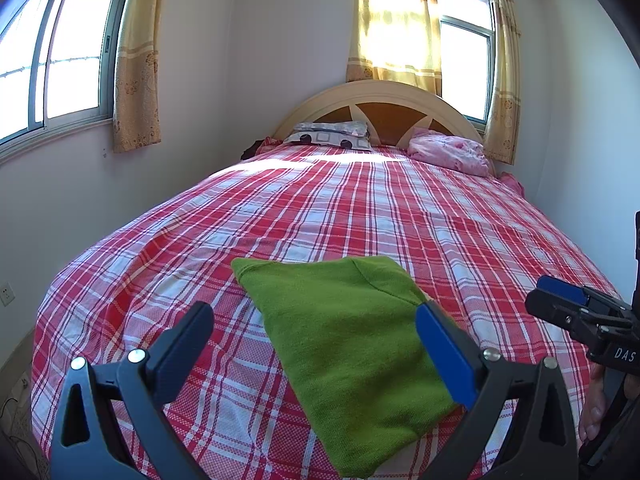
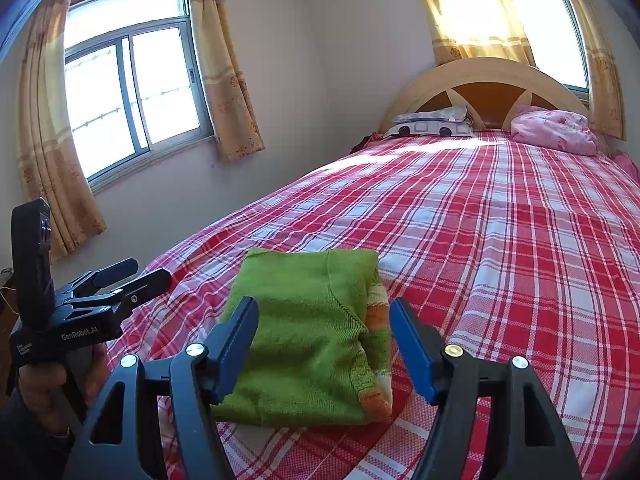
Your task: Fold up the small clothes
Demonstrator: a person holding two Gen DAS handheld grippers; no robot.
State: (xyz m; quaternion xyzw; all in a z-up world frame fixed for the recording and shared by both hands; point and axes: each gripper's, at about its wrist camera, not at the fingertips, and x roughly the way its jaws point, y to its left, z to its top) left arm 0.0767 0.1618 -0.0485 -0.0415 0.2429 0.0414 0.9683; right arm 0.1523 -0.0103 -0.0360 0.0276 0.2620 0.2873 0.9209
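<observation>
A green knit garment point(image 1: 340, 340) lies folded into a thick rectangle on the red plaid bed point(image 1: 360, 208), near its foot. In the right wrist view the garment point(image 2: 304, 320) shows an orange and white striped edge on its right side. My left gripper point(image 1: 316, 316) hovers over it, open, its fingers straddling the cloth without pressing it. My right gripper point(image 2: 322, 312) is also open, one finger on each side of the bundle. Each gripper appears in the other's view: the right gripper point(image 1: 546, 296) at the far right, the left gripper point(image 2: 150, 272) at the far left.
A patterned pillow point(image 1: 328, 136) and a pink bundle point(image 1: 448, 150) lie by the curved headboard point(image 1: 380, 96). Curtained windows stand on the left wall point(image 2: 132, 92) and behind the bed. A person's hand point(image 2: 40, 392) holds the left gripper's handle. The plaid sheet point(image 2: 500, 240) stretches beyond the garment.
</observation>
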